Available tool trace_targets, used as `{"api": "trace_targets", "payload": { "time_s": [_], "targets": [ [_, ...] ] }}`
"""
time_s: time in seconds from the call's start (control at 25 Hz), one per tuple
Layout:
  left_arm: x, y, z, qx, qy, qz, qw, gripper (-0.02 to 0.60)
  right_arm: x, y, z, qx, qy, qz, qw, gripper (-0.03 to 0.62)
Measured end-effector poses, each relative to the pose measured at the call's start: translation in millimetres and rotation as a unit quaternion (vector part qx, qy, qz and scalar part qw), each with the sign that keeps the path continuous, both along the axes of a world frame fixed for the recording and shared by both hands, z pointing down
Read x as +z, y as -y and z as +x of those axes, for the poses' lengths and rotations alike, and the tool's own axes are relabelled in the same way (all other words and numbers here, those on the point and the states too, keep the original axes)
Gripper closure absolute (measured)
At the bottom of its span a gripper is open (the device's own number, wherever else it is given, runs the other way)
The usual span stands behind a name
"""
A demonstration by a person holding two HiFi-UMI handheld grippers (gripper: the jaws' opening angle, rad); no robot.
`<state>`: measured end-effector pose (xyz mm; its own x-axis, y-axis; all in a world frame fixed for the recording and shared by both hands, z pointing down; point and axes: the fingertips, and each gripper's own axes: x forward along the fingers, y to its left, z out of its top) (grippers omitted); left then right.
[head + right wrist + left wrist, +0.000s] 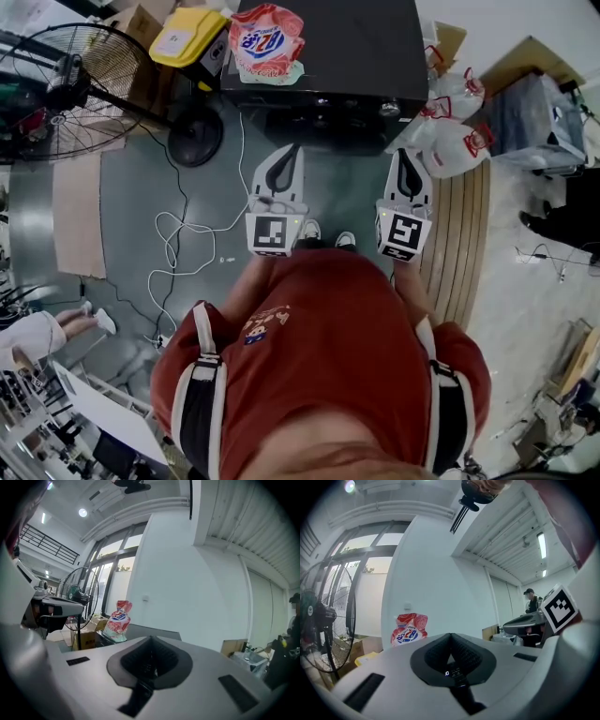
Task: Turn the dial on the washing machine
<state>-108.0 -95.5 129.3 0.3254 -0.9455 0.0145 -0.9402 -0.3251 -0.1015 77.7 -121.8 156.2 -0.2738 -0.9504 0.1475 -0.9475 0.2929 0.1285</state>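
The black washing machine (347, 47) stands at the top of the head view, and a small round dial (389, 110) shows on its dark front panel. A red and white detergent bag (267, 42) lies on its lid. My left gripper (292, 150) and right gripper (405, 155) are held side by side over the floor, a short way from the panel, with their tips pointing at the machine. Both are shut with nothing between the jaws. In the left gripper view the jaws (451, 637) meet below the bag (408, 629). The right gripper view shows its jaws (151, 641) closed too.
A standing fan (75, 89) and a yellow box (187, 36) are left of the machine. White bags with red ties (455, 141) lie at its right. A white cable (173, 244) loops over the floor. A slatted wooden panel (464, 244) lies right of me. Another person's hand (37, 333) shows at far left.
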Motion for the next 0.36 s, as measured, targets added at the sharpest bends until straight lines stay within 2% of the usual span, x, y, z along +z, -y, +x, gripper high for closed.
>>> {"api": "trace_targets", "payload": {
  "time_s": [0.16, 0.36],
  "targets": [
    [-2.9, -1.3, 0.5, 0.001, -0.007, 0.001, 1.0, 0.572, 0.4, -1.0, -0.7, 0.0, -0.001, -0.002, 1.0, 0.586],
    [2.2, 3.7, -2.0, 0.002, 0.002, -0.001, 1.0, 0.572, 3.6, 5.9, -3.9, -0.001, 0.02, -0.011, 1.0, 0.586]
  ]
}}
